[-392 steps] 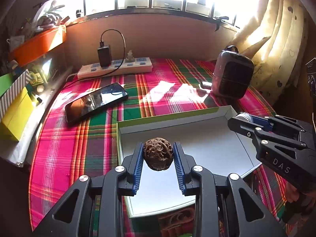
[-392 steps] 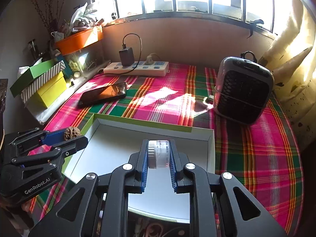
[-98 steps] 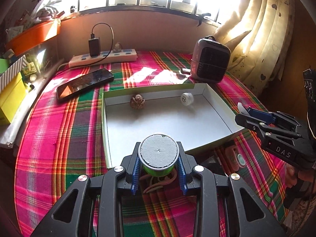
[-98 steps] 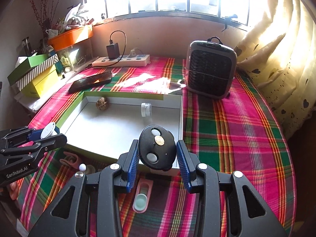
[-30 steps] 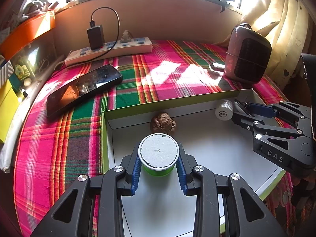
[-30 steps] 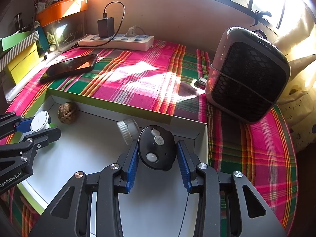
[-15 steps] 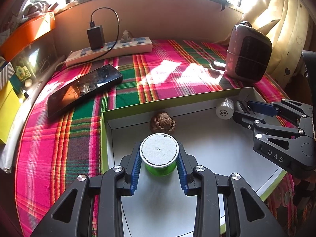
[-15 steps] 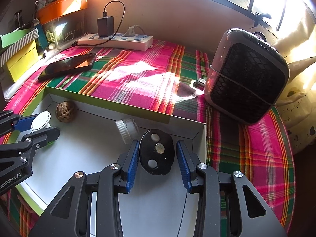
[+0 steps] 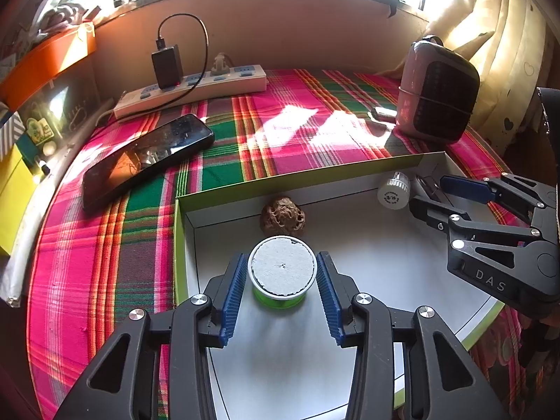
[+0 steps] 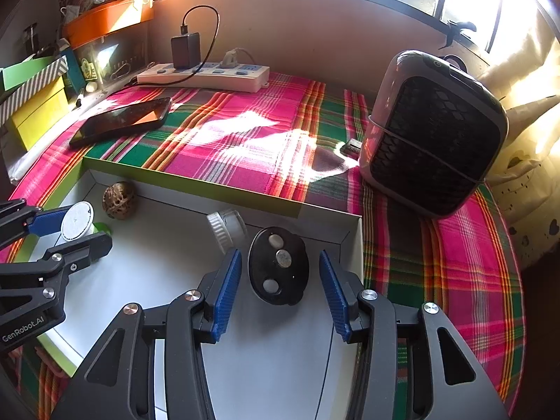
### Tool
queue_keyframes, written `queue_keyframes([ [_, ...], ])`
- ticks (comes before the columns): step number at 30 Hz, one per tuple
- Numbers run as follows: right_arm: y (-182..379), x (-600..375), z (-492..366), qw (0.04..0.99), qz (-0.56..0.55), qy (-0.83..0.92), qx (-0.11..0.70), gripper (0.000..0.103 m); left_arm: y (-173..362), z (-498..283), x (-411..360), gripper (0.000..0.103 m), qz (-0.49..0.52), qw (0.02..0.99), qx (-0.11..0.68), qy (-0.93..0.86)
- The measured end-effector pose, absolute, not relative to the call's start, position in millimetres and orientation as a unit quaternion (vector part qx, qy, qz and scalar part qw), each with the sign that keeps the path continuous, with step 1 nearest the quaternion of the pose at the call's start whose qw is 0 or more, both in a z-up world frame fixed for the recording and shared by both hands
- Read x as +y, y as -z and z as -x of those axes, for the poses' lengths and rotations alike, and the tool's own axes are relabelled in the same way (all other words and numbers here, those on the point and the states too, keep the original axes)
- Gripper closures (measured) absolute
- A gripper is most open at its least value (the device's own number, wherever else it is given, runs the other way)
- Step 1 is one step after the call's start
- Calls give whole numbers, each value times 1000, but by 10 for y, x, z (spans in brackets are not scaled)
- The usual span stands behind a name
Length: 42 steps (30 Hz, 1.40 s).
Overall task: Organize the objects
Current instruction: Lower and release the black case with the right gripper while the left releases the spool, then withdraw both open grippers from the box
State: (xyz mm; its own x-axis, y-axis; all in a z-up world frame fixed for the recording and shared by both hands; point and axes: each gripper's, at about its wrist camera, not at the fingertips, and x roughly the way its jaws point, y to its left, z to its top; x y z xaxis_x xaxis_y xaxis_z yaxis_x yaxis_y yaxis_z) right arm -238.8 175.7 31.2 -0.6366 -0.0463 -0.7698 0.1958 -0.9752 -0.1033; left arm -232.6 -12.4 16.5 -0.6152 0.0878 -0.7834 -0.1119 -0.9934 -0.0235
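Grippers both parted, gripping nothing. Left gripper (image 9: 281, 290) straddles green spool (image 9: 282, 274), gaps either side, frame centre. Right gripper (image 10: 280, 288) flanks black disc (image 10: 279, 266), untouched. Both items rest in white tray (image 10: 150, 255); walnut (image 9: 282, 216) just above spool.

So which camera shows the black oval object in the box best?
The right wrist view: the black oval object lies whole between the open right claw, its three round buttons visible. In the left wrist view the right claw hides almost all of it.
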Motion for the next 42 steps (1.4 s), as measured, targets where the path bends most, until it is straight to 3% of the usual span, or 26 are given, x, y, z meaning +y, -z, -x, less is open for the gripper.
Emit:
queue_keyframes([
  [8,-389,1769,2299,66,-409,907,80,51,-212,2230,-111,60,428,54,16,-902],
  [42,-725,1846,1492,63,-357,931,38,51,-530,1532,-94,60,380,63,4,-923],
])
